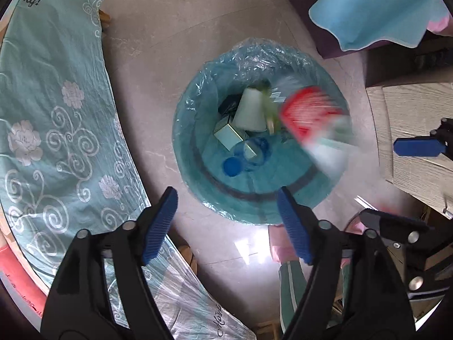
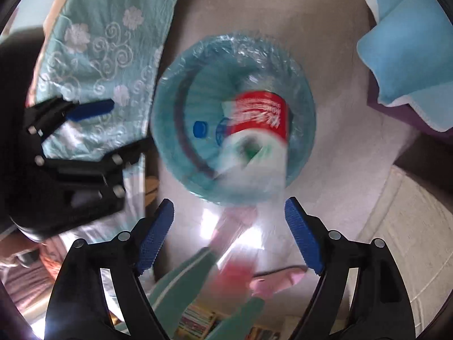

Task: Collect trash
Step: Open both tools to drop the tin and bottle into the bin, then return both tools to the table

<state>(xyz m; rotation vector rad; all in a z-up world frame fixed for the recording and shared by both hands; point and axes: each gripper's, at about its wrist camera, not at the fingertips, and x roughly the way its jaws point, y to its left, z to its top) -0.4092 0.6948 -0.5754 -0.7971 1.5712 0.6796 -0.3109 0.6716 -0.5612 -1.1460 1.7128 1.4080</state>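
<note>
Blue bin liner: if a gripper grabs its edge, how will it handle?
The liner looks like thin crinkled film draped over the bin rim, so probably floppy and very light. Its glossy surface suggests it may slip between pads. Being so thin, it could tear if tugged hard.

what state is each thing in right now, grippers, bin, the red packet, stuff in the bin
left gripper: open, empty
right gripper: open, empty
bin: lined, part filled
red packet: loose, blurred over the bin
white cup: lying in the bin
blue cap: loose in the bin
</note>
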